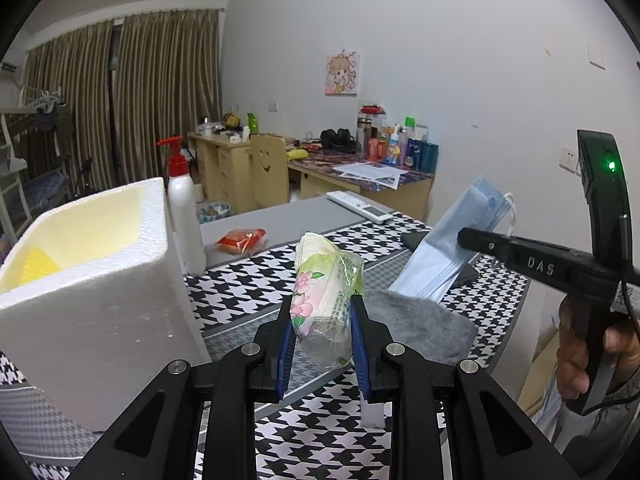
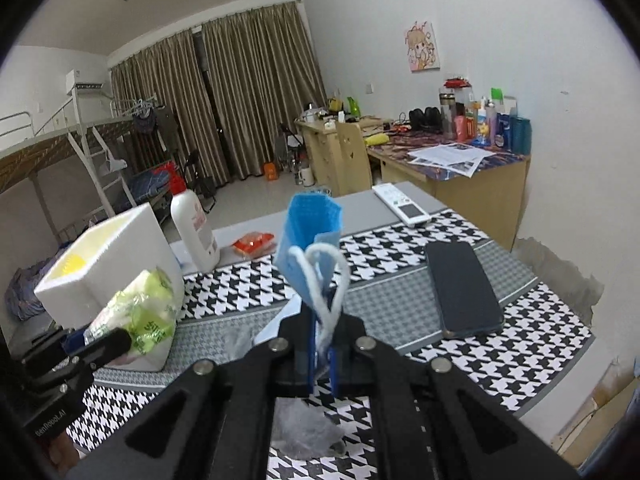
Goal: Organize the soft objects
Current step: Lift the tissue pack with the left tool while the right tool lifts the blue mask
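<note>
My left gripper (image 1: 322, 312) is shut on a tissue pack (image 1: 326, 288) in a clear wrapper with pink flowers, held upright above the table; the same tissue pack (image 2: 138, 312) shows at lower left in the right wrist view. My right gripper (image 2: 322, 344) is shut on a stack of blue face masks (image 2: 310, 240), white ear loops hanging by the pads. From the left wrist view the face masks (image 1: 456, 244) hang in the air at right, clamped by the right gripper (image 1: 466, 238). A white foam box (image 1: 88, 268) with a yellow inside stands open at left.
A grey cloth (image 1: 416, 324) lies on the houndstooth table cover (image 1: 240, 288). A white pump bottle (image 1: 184, 208) stands beside the box, a red packet (image 1: 242, 240) behind it. A dark phone (image 2: 460, 288) and a white remote (image 2: 402, 204) lie at right. A hand (image 1: 580, 360) grips the right handle.
</note>
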A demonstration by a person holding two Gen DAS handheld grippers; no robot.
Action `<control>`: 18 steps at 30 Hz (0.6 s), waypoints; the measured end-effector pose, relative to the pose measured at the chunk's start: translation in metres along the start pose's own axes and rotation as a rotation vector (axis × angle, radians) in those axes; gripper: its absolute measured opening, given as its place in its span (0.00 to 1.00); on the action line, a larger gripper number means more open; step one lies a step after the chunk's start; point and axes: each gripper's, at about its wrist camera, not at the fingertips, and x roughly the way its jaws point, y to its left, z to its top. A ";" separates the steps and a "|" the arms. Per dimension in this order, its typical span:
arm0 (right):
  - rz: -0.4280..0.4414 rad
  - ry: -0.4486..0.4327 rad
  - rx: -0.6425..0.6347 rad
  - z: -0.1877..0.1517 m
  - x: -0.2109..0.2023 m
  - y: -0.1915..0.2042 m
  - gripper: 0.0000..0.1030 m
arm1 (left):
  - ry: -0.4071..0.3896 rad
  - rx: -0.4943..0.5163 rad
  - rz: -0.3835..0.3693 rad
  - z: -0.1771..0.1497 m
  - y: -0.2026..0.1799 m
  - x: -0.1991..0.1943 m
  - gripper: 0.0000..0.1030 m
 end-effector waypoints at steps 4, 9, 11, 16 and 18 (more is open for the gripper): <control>0.009 -0.026 0.007 0.007 -0.006 0.000 0.07 | -0.018 -0.005 0.012 0.001 0.003 -0.008 0.26; 0.043 -0.030 0.003 0.009 -0.007 0.004 0.07 | -0.047 -0.011 0.030 0.006 0.008 -0.020 0.26; 0.050 -0.030 0.003 0.010 -0.007 0.005 0.07 | -0.060 -0.009 0.043 0.008 0.009 -0.025 0.26; 0.073 -0.039 -0.008 0.010 -0.011 0.010 0.07 | -0.084 -0.008 0.066 0.010 0.011 -0.035 0.26; 0.079 -0.042 -0.011 0.011 -0.012 0.012 0.07 | -0.092 -0.007 0.076 0.010 0.012 -0.039 0.26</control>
